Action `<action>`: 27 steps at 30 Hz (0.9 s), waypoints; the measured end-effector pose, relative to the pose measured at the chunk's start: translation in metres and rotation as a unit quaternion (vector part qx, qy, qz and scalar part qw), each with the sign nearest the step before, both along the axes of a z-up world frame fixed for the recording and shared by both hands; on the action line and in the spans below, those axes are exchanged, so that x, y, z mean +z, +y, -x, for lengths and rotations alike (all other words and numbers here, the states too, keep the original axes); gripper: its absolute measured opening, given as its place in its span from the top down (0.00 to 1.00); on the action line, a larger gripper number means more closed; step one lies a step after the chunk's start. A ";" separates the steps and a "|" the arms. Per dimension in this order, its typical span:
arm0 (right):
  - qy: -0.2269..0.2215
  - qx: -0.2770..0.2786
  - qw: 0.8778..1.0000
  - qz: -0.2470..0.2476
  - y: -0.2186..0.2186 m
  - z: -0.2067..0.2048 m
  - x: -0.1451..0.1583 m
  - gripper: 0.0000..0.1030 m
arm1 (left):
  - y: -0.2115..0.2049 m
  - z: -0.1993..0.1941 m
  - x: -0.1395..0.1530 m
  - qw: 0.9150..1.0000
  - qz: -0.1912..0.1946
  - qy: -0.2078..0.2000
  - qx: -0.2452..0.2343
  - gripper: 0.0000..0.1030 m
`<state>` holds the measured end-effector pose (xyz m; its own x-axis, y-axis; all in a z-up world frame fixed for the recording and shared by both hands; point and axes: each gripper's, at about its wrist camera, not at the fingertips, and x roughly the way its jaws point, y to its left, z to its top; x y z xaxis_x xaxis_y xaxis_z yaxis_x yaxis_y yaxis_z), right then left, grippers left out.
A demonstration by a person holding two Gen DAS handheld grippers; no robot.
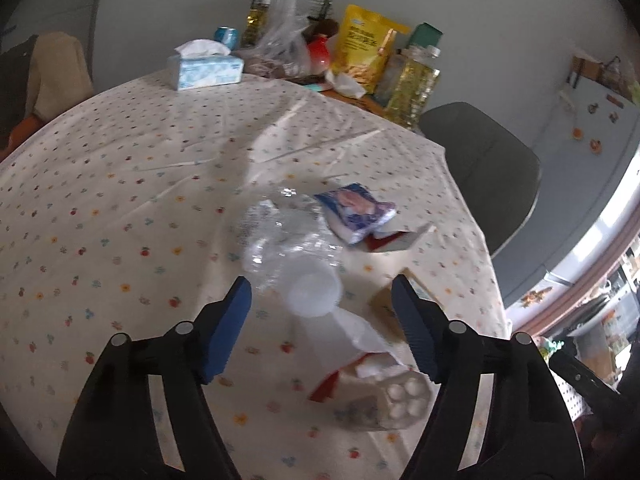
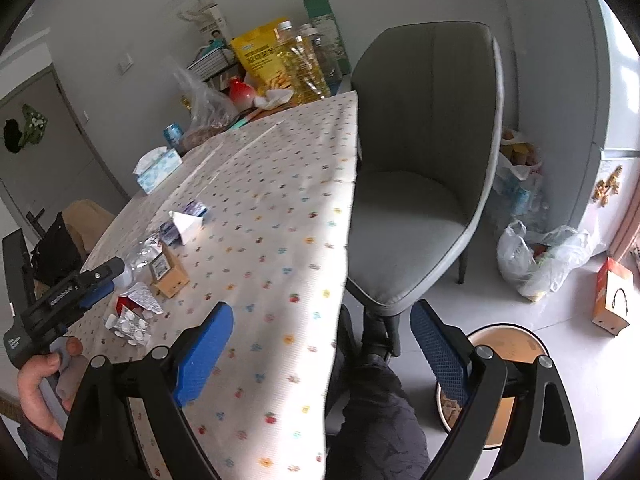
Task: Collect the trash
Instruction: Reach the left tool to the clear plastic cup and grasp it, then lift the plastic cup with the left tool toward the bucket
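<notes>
left gripper (image 1: pixel 321 294) spread over crushed bottle (image 1: pixel 296 248) (touching nothing), right gripper (image 2: pixel 322 326) spread

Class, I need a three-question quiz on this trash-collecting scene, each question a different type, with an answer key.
1. True or false: the left claw is shut on the blister pack.
2. Multiple choice: what stands beside the table on its right? A) a stool B) a grey chair C) a ladder
3. Fill in: at the table's far end, the tissue box is coloured ____ and white.

Key: 1 false, both claws are open and empty, the right claw over the table edge; 2 B; 3 blue.
</notes>
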<state>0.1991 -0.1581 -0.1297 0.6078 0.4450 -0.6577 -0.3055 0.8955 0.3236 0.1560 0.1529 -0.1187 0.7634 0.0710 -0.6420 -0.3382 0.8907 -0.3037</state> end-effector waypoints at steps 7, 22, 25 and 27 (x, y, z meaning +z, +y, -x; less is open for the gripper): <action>0.003 0.015 1.000 0.000 0.019 -0.003 0.001 0.14 | 0.010 -0.004 -0.009 1.000 0.001 0.012 0.012 0.69; -0.003 0.129 0.991 0.017 0.117 -0.020 0.012 0.23 | 0.039 0.033 0.010 0.999 -0.006 -0.019 0.047 0.69; 0.000 0.148 0.989 0.019 0.138 -0.026 0.011 0.25 | 0.044 0.040 0.011 0.998 -0.004 -0.022 0.056 0.69; 0.006 0.159 0.987 0.019 0.150 -0.032 0.009 0.27 | 0.044 0.045 0.012 0.998 -0.003 -0.024 0.061 0.69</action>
<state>0.2308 -0.0076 -0.1212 0.4334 0.5864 -0.6843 -0.5688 0.7670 0.2970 0.1113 0.1971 -0.1070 0.7791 0.1686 -0.6037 -0.4285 0.8462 -0.3166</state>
